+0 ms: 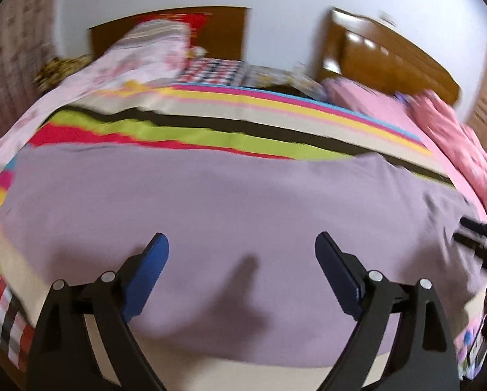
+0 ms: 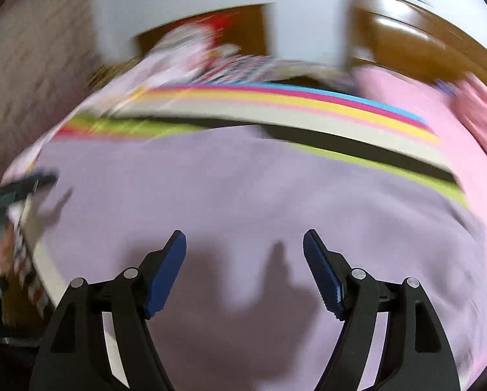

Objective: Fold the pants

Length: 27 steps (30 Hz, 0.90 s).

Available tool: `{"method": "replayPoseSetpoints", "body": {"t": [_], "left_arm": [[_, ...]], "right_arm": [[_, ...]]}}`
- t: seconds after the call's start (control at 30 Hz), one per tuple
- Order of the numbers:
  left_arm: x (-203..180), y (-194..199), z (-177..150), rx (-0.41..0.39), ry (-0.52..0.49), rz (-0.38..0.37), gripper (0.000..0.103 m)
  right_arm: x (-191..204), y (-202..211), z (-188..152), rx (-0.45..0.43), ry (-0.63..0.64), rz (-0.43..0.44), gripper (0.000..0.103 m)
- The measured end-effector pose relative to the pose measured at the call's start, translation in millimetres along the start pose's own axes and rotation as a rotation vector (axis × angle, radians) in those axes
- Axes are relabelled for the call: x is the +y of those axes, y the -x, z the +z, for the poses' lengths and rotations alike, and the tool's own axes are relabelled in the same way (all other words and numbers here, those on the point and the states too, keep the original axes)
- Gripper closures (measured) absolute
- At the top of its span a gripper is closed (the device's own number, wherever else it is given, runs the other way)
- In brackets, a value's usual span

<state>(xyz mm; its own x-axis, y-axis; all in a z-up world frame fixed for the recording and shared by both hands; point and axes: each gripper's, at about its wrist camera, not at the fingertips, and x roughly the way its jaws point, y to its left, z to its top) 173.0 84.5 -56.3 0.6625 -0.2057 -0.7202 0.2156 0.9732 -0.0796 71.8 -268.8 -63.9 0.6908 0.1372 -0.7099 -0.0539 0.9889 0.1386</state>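
Lilac pants (image 1: pixel 230 202) lie spread flat across a bed with a striped cover; the right wrist view shows the same pants (image 2: pixel 243 195). My left gripper (image 1: pixel 241 244) hovers over the near part of the cloth, its blue pads wide apart with nothing between them. My right gripper (image 2: pixel 245 241) also stands open above the fabric, empty. At the right edge of the left wrist view the right gripper (image 1: pixel 478 241) shows as a dark blurred shape. The left gripper (image 2: pixel 25 185) shows at the left edge of the right wrist view. Both pictures are motion-blurred.
The striped bedcover (image 1: pixel 243 120) runs behind the pants. A pink blanket (image 1: pixel 455 137) lies at the right, pale floral bedding (image 1: pixel 145 55) at the back left. A wooden headboard (image 1: pixel 390 52) and white wall stand behind. The bed's near edge (image 2: pixel 44 267) drops off at the lower left.
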Motion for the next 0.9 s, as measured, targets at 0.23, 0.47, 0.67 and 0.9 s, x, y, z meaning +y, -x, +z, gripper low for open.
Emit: {"method": "replayPoseSetpoints", "body": {"t": [0.23, 0.47, 0.67, 0.9], "left_arm": [[-88, -29, -5, 0.039, -0.161, -0.048, 0.009], [-110, -65, -26, 0.129, -0.224, 0.023, 0.003], [-92, -63, -29, 0.144, -0.197, -0.027, 0.001], [-92, -62, -31, 0.128, -0.192, -0.020, 0.001]], "right_arm": [[-143, 87, -60, -0.185, -0.401, -0.104, 0.030], [-108, 67, -82, -0.136, -0.225, -0.095, 0.030], [-85, 47, -103, -0.037, -0.119, -0.161, 0.028], [-58, 59, -79, -0.110, -0.138, -0.190, 0.027]]}}
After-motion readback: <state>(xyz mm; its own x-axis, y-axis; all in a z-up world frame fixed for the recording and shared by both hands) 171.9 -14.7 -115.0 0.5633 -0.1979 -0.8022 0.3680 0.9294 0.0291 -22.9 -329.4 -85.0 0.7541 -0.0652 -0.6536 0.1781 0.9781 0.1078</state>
